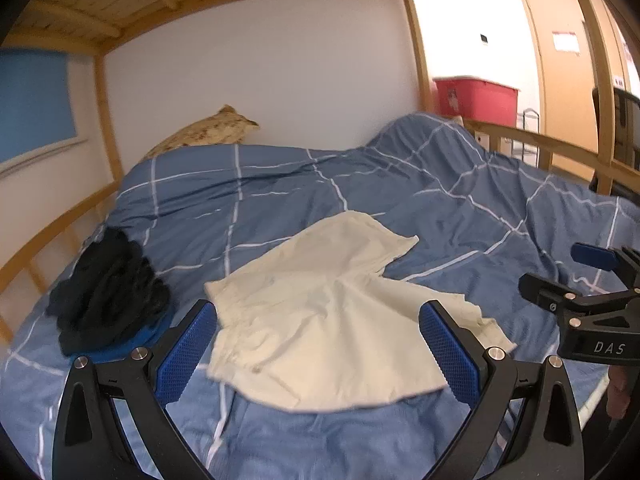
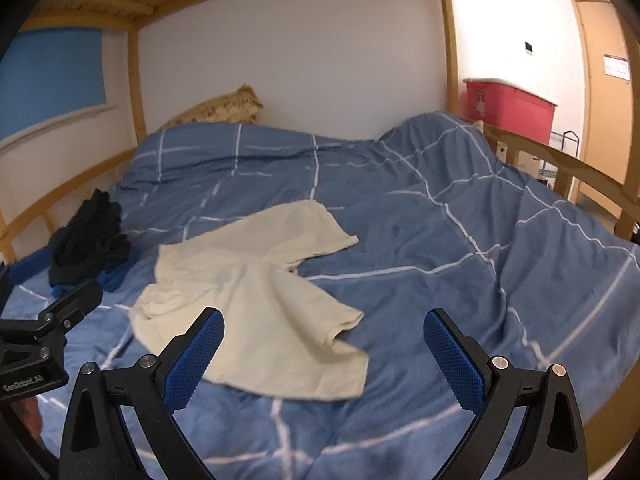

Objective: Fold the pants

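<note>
Cream short pants (image 1: 320,312) lie spread flat on the blue checked duvet (image 1: 400,192), with the waistband to the left and two legs to the right. My left gripper (image 1: 318,340) is open and empty, held just above the near part of the pants. My right gripper (image 2: 324,352) is open and empty above the near leg's hem; the pants (image 2: 256,300) lie ahead and to its left. The right gripper also shows at the right edge of the left wrist view (image 1: 580,280).
A pile of dark clothes (image 1: 108,296) on a blue garment lies left of the pants. A patterned pillow (image 1: 212,132) sits by the wall. Wooden bunk rails (image 1: 540,140) edge the bed. A red bin (image 1: 476,96) stands beyond.
</note>
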The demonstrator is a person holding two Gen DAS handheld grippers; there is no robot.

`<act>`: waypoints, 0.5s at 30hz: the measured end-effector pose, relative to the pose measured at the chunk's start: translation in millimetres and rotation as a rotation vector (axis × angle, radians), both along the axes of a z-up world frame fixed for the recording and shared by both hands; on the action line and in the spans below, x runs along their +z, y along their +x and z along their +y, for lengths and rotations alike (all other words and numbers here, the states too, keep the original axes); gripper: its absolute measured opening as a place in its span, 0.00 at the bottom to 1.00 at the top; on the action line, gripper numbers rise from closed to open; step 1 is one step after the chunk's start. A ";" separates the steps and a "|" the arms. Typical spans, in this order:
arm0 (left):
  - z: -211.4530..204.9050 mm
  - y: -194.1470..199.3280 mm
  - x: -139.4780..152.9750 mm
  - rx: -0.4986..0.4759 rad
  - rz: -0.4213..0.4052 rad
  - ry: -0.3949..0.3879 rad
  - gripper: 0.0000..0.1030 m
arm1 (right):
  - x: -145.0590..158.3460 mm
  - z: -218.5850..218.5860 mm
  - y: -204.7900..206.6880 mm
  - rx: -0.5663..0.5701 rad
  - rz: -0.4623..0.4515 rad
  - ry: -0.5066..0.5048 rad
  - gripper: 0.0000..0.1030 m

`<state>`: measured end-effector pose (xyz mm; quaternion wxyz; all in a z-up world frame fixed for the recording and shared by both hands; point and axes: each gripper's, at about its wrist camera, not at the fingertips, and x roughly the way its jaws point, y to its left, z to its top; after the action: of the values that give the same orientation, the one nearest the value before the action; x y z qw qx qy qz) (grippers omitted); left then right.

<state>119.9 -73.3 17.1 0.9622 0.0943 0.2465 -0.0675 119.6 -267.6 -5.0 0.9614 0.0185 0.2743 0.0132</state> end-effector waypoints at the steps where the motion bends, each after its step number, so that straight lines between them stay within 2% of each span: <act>1: -4.0 6.7 -0.6 -0.007 0.006 0.008 1.00 | -2.7 -3.0 12.1 0.015 0.019 -0.004 0.97; 6: -25.5 50.0 -11.3 -0.061 0.082 0.015 1.00 | -19.4 -16.8 57.6 0.054 0.125 0.014 0.87; 11: -42.9 95.5 -26.2 -0.067 0.194 0.010 1.00 | -37.4 -33.2 103.4 0.096 0.269 0.078 0.73; 15: -53.0 117.5 -39.0 -0.073 0.249 0.011 1.00 | -55.8 -44.6 136.2 0.105 0.384 0.151 0.63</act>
<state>237.3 -126.3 -21.9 0.9204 0.0996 0.3609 -0.1123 255.8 -312.2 -60.7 0.8853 0.0785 0.4513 0.0799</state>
